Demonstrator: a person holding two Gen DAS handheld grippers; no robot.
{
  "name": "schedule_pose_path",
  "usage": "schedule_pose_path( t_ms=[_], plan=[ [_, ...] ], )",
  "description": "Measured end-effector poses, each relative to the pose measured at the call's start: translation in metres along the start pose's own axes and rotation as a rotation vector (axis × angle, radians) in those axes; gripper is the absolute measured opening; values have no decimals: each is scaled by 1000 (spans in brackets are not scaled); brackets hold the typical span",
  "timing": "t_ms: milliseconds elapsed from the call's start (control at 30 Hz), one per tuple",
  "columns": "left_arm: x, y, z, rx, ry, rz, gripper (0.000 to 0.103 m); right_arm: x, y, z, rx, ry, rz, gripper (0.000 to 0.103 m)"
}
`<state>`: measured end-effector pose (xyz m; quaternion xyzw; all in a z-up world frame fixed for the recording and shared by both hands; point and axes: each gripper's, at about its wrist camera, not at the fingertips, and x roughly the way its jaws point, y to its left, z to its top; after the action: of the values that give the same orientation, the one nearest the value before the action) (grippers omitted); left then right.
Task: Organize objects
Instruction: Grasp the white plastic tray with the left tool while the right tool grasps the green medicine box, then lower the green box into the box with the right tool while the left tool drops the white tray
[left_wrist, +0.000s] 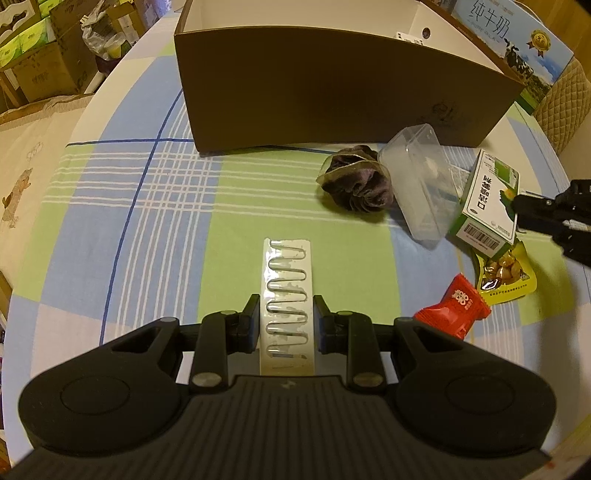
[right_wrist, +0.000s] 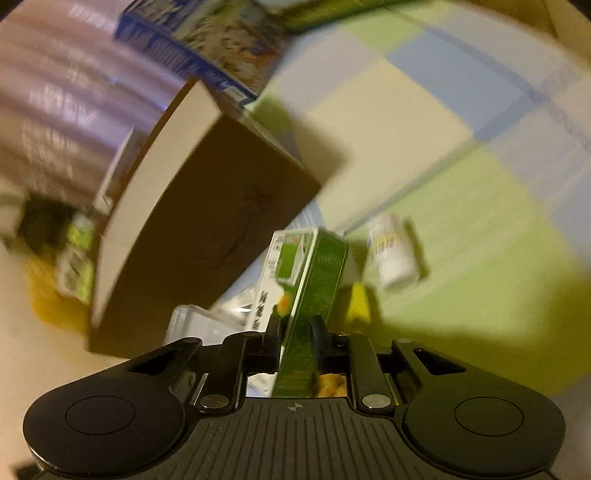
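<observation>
**Two grippers, each clamped on one item, brown box not yet filled from this side**

Two items are gripped. Left gripper (left_wrist: 285, 306) points steeply down at the table; its jaws are closed in on a long white blister strip (left_wrist: 288, 295) with a silvery zigzag pattern, pads against both long edges. Whether the strip rests flat on the checked tablecloth (left_wrist: 147, 206) or is raised off it cannot be told.

Right gripper (right_wrist: 295, 325) has its jaws pinched narrow on a green-and-white medicine box (right_wrist: 310, 280), held on edge, tilted. In the left wrist view the same box (left_wrist: 487, 206) sits at the right edge, barcode end facing down, leaning against a clear plastic container (left_wrist: 417, 177), with the black fingers reaching in from the right.

Open brown cardboard box (left_wrist: 332, 92) stands at the far side of the table, white inside, a small label visible in its far corner. Just in front of it: a dark crumpled scrunchie (left_wrist: 354, 181) touching the clear container. Near the medicine box lie a yellow snack pouch (left_wrist: 506, 273) and a red candy wrapper (left_wrist: 454, 306), side by side. A blue milk carton case (left_wrist: 517, 44) stands behind the brown box.

Right wrist view is heavily blurred; a small white bottle (right_wrist: 391, 251) lies on the cloth beyond the held box, label unreadable.
</observation>
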<state>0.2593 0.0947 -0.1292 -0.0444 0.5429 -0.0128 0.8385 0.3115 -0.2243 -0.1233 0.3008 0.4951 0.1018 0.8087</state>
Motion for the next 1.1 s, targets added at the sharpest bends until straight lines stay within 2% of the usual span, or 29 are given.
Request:
schedule_pose_path(
  t_ms=[100, 167, 267, 367, 500, 600, 700, 833, 867, 933, 1100],
  plan=[
    [0, 2, 0, -9, -1, -2, 23, -2, 1, 11, 37, 28, -8, 20],
    [0, 3, 1, -12, -2, 0, 23, 2, 5, 18, 57, 49, -20, 49],
    [1, 7, 3, -17, -5, 4, 23, 11, 18, 26, 25, 65, -89, 58],
    [1, 12, 5, -30, -8, 11, 23, 25, 35, 30, -34, 106, -148, 63],
    [1, 22, 7, -54, -12, 22, 23, 44, 47, 24, -71, 138, -218, 64],
    [1, 29, 7, -72, -15, 27, 23, 56, 43, 18, -27, 171, -213, 65],
    [1, 33, 7, -83, -16, 29, 23, 58, 40, 15, -25, 153, -198, 64],
    [3, 35, 7, -87, -12, 28, 23, 49, 39, 17, -58, 143, -177, 53],
    [3, 35, 7, -85, -11, 29, 23, 44, 39, 18, -67, 141, -147, 40],
    [4, 34, 8, -82, -9, 31, 23, 39, 41, 19, -99, 157, -118, 27],
    [5, 30, 11, -71, -3, 28, 23, 26, 43, 18, -180, 134, -115, 27]
  ],
)
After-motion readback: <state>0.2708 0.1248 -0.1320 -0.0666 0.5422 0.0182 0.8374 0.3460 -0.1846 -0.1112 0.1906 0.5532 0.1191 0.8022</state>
